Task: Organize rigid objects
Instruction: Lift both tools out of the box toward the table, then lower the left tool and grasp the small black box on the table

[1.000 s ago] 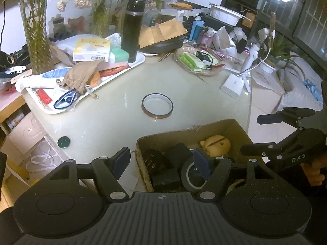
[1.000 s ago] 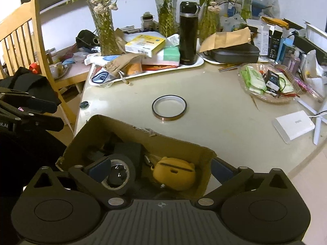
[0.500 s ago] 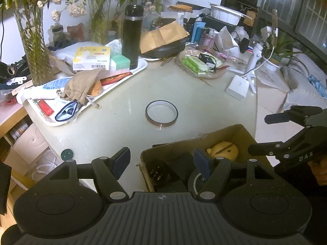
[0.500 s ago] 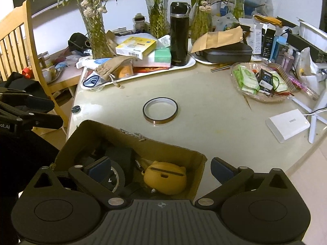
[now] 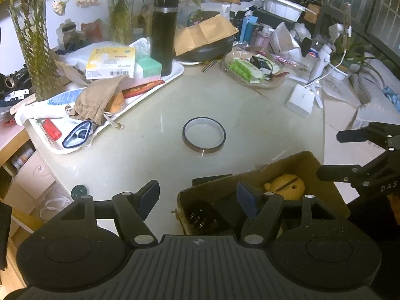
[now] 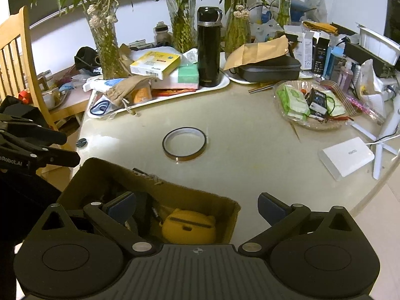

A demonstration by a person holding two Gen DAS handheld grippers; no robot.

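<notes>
Both grippers, left [image 5: 197, 196] and right [image 6: 197, 206], hang wide and empty at the box [image 6: 150, 185], tape ring [image 5: 203, 135] flat on the table [image 5: 250, 115] beyond: pinch one wall from above, then lower it into the box

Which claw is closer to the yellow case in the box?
Right. The right claw hangs directly over the yellow case in the cardboard box; the left claw straddles the box's opposite end.
</notes>
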